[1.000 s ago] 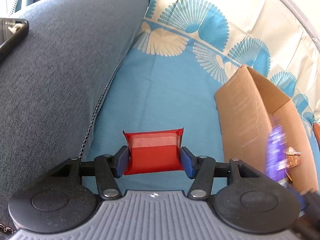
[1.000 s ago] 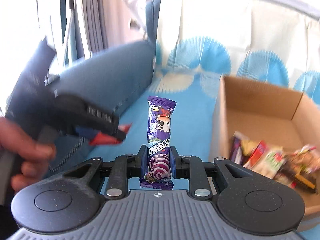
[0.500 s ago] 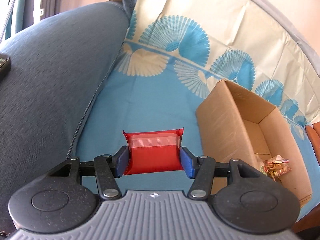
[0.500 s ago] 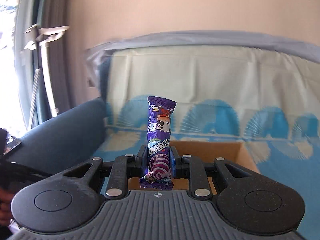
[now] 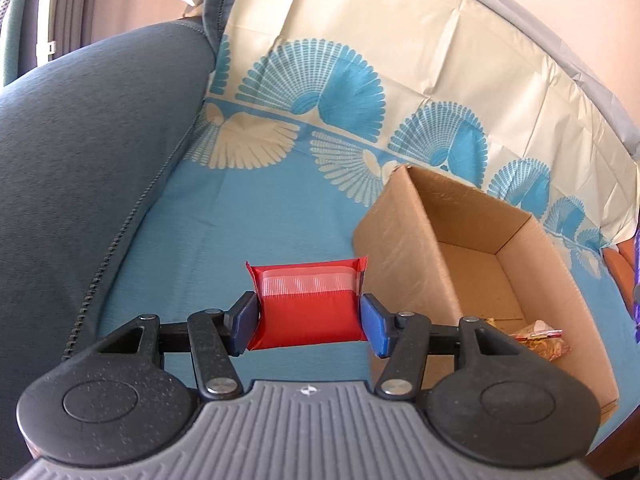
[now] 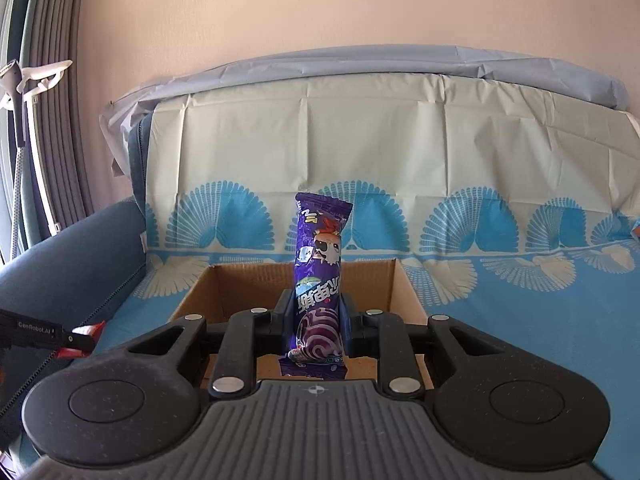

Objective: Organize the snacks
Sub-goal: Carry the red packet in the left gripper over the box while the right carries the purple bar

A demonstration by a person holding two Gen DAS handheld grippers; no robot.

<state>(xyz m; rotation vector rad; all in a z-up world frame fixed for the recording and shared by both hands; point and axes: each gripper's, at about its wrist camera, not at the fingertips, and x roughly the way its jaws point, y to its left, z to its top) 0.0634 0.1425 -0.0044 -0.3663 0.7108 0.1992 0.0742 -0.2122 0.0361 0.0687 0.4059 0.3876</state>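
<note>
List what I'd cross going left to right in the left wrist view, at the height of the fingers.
Grey-blue sofa armrest → red snack packet held in the left gripper → cardboard box → gold-wrapped snack inside it.

Left claw (image 5: 308, 318) tilted downward, jaws clamped on a red packet (image 5: 308, 312), right claw (image 6: 316, 320) nearly level, pinching an upright purple packet (image 6: 318, 272)

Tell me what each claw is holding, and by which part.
Left claw: red packet, clamped across its side edges. Right claw: purple snack bar, gripped near its lower end, standing upright.
</note>
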